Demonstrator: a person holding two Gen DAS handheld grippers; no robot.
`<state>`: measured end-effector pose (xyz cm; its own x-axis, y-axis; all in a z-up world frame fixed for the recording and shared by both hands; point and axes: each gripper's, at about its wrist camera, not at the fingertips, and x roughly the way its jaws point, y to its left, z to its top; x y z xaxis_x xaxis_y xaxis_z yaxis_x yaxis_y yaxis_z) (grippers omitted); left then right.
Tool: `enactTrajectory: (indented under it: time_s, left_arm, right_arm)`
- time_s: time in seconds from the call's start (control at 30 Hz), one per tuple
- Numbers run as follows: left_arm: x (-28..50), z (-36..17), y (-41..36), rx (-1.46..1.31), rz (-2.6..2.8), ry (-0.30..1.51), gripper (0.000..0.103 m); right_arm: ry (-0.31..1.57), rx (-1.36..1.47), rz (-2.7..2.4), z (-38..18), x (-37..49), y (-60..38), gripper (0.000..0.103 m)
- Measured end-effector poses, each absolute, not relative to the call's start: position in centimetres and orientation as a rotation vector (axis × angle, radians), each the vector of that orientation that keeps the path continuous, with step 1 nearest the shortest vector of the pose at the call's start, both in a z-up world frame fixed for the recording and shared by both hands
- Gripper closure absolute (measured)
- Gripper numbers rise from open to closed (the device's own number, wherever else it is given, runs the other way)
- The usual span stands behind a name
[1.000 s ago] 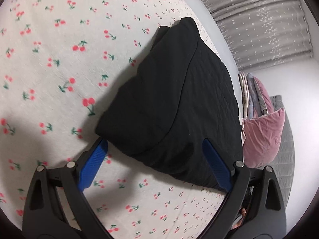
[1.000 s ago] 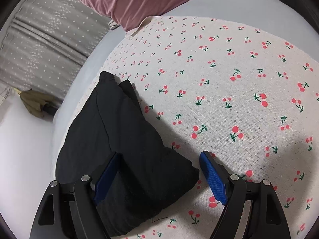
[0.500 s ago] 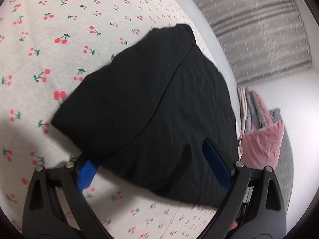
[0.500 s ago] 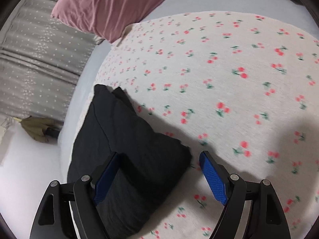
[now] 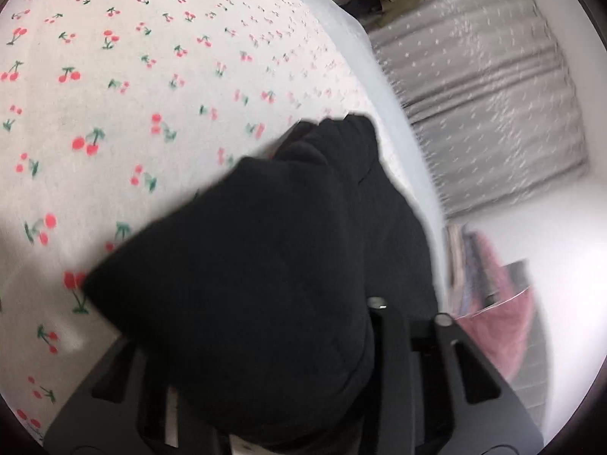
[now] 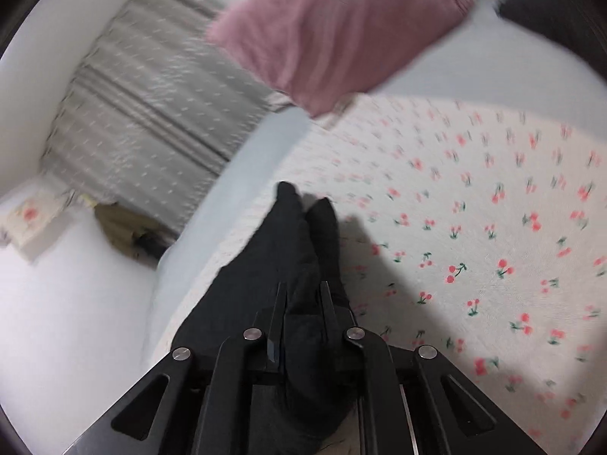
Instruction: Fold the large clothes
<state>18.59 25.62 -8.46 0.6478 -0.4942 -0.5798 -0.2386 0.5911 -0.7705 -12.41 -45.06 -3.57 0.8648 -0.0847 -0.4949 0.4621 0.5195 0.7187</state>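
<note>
**Both grippers closed on the folded black garment**

Since a second ago, both pairs of jaws have just been closing: they stood wide around the near corners of the folded black quilted garment [image 5: 265, 284], and now both pinch it. The right gripper [image 6: 303, 299] shows this plainly: its two fingers [image 6: 279, 311] stand narrow and parallel, with a ridge of black cloth squeezed between them. The left gripper [image 5: 303, 398] is nearly buried; a thick bulge of the garment covers its fingertips, so only its black frame shows at the sides, and the grip is judged from the cloth bunched up in front of the lens.

From the right wrist view, the garment runs straight ahead from the jaws, its long axis pointing away towards the far edge of the white cherry-print cloth [image 6: 474, 227] spread over the bed. Its far end tapers into two rounded lobes still resting on that cloth. A pink velvety cushion [image 6: 334, 30] lies beyond, well apart.

Each hand holds one near corner, so neither is nearer; any lift would have to be shared evenly.

Both views are blurred. The garment's underside and the left pads cannot be seen, nor how many layers each gripper has caught.
</note>
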Motion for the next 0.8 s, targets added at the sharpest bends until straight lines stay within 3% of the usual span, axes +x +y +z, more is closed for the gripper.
enactTrajectory:
  time_s: [0.13,0.27,0.33,0.47,0.53,0.57,0.63,0.8]
  left_arm:
    - [18.2,-4.7,27.6,-0.915,-0.192,0.788,0.07]
    - [19.3,-6.6,28.2,-0.864,-0.128,0.896,0.048]
    - [19.8,-9.3,28.9,-0.896,-0.086,0.971,0.044]
    - [19.9,-10.0,30.8,-1.055,-0.152,0.903,0.031]
    - [19.9,-10.8,31.6,-1.129,-0.176,0.865,0.031]
    - [19.9,-11.0,31.7,-1.155,-0.183,0.85,0.031]
    - [20.1,-11.1,32.0,-1.183,-0.184,0.838,0.033]
    - [19.2,-11.3,31.5,-1.151,-0.17,0.871,0.061]
  right_arm:
    - [0.56,0.873,-0.377,-1.9,-13.8,-42.7,0.089]
    - [0.717,0.616,-0.606,-2.9,-12.8,-41.0,0.082]
    - [0.726,0.541,-0.703,-2.9,-12.4,-40.9,0.079]
    - [0.666,0.535,-0.712,-2.5,-12.5,-40.9,0.069]
    - [0.649,0.565,-0.642,-2.5,-11.6,-40.1,0.048]
    - [0.644,0.574,-0.609,-2.5,-11.1,-39.5,0.043]
    - [0.633,0.561,-0.562,-2.4,-9.6,-38.1,0.04]
    - [0.681,0.413,-0.391,-2.5,-5.4,-31.4,0.04]
